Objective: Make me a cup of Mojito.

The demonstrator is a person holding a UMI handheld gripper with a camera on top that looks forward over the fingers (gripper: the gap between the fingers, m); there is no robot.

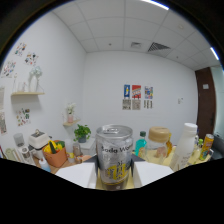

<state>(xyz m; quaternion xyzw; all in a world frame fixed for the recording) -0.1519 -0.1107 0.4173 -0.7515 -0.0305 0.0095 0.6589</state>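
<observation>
Fingers (114, 176) clamp a shiny cylindrical metal soda can (114, 155), held upright

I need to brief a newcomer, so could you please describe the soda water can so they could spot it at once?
Start at the white back wall with its row of small posters. Straight below, closest to the camera, a silver cylindrical metal soda water can stands between the gripper fingers. Unlike the bottles behind, it is shiny metal with yellow print and a pull-tab top.

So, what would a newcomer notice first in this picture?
First, the silver soda water can, upright and raised between the gripper fingers, which press its sides. Behind it stand a jar with a tan lid and a white bottle; posters hang on the far wall.
</observation>
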